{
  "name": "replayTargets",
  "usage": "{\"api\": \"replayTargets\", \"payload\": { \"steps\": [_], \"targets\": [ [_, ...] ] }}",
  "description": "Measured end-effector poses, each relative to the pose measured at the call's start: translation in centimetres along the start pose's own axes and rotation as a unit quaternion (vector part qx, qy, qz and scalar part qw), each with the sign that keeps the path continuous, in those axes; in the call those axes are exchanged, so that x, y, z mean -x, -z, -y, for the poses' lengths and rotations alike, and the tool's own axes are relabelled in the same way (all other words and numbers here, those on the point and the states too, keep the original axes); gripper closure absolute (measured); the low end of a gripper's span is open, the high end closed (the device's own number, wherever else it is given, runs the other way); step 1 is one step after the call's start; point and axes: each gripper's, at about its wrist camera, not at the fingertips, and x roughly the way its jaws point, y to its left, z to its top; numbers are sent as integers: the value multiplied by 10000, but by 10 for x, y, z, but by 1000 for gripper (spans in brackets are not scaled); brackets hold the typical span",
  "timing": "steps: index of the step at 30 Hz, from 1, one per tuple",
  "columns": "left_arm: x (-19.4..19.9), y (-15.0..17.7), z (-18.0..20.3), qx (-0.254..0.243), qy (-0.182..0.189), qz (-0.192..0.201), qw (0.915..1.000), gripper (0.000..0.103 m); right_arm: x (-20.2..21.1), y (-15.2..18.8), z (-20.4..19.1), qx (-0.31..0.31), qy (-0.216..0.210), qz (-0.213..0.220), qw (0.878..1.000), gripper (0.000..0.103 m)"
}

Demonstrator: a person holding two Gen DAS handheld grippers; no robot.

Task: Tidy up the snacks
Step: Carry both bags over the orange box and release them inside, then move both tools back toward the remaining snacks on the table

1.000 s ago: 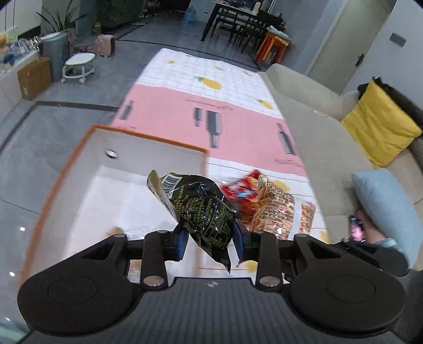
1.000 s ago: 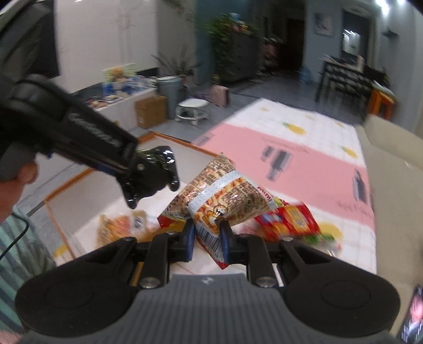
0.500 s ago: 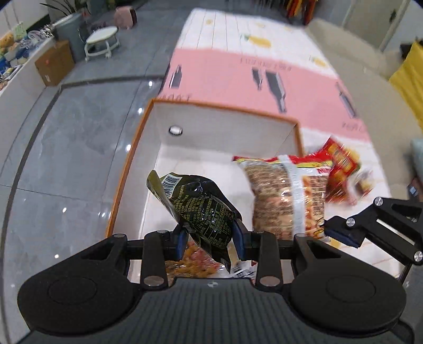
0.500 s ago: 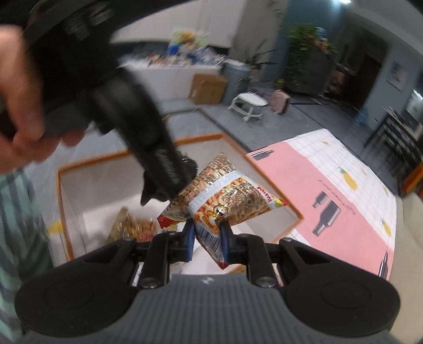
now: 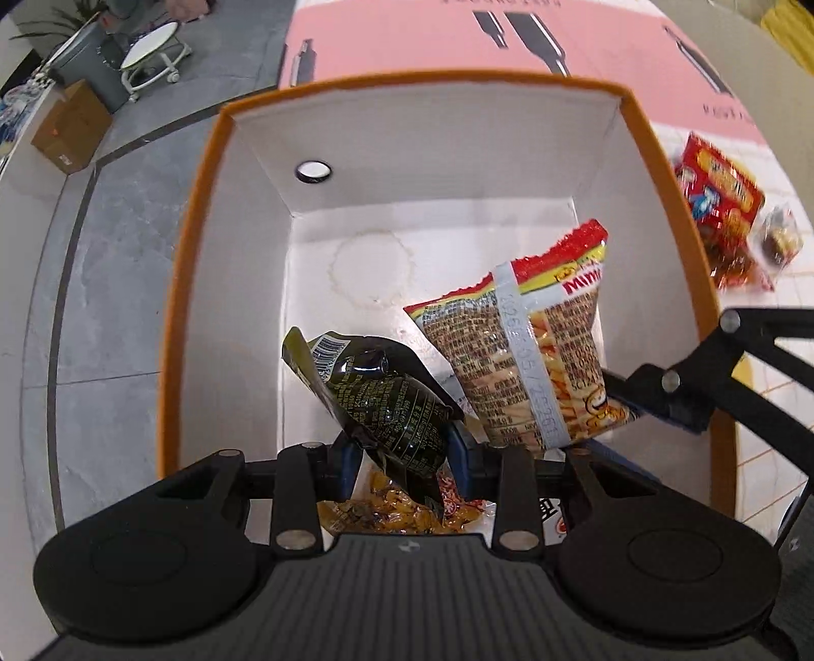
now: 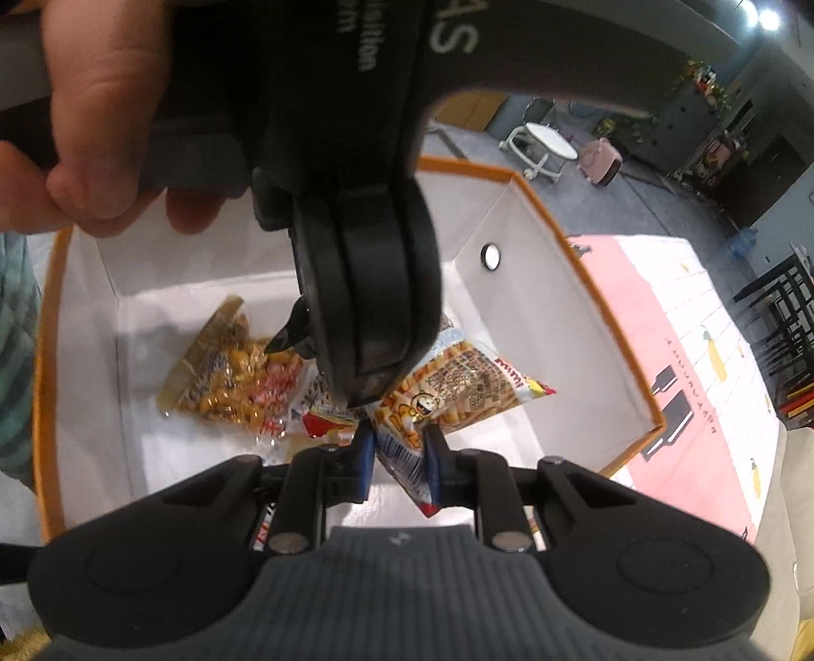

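Note:
An orange-rimmed white box [image 5: 203,168] fills the left wrist view and also shows in the right wrist view [image 6: 585,269]. My left gripper [image 5: 402,457] is shut on a black snack bag [image 5: 386,401], held over the box's near end. My right gripper [image 6: 399,462] is shut on a striped cracker bag [image 6: 458,386], also seen in the left wrist view [image 5: 539,356], held inside the box. A clear bag of yellow candies [image 6: 229,381] lies on the box floor. In the right wrist view the left gripper's body hides the box's middle.
A red snack bag [image 5: 722,198] and a small dark packet [image 5: 778,239] lie on the pink and white mat [image 5: 610,46] right of the box. Grey tile floor, a cardboard carton [image 5: 71,127] and a white stool [image 5: 152,51] are at the left.
Both grippers have moved over and down into the box with their bags. The box now fills the views and the cracker bag hangs inside it.

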Motion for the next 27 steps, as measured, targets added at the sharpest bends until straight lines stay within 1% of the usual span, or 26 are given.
{"api": "replayTargets", "payload": {
  "steps": [2,8,13,16,17,18,19,21,22,24,27],
  "targets": [
    [-4,0,3,-50,-16,-52,10000,64,-5,0,1,-8,-32,-75,10000,87],
    [-15,0,2,11,-26,-242,9997,64,-19,-4,8,-71,-123,-272,9995,86],
    [-16,1,0,64,-10,-224,9997,63,-15,-7,5,-37,-108,-248,9996,83],
    [-13,-3,0,76,-5,-216,9997,62,-11,-6,2,-10,-54,-224,9997,83],
    [-11,-3,1,67,-29,-191,9998,59,-9,-6,3,-8,-45,-224,9997,83],
    [-9,-3,1,56,-39,-159,9999,58,-7,-7,3,-1,-35,-215,9998,83],
    [-7,-2,1,57,-53,-126,9999,57,-3,-5,-9,4,-32,-201,9998,82],
    [-3,-2,1,96,-49,-99,9999,52,1,-5,-13,6,-51,-188,9998,73],
    [0,-2,0,118,-31,-66,9999,50,0,-4,-15,10,-48,-172,9998,70],
    [9,-2,1,165,-69,77,9998,44,5,-4,-18,11,-17,-109,9999,62],
    [25,1,3,207,-140,324,9992,40,15,0,-18,-15,63,90,9999,54]
  ]
}}
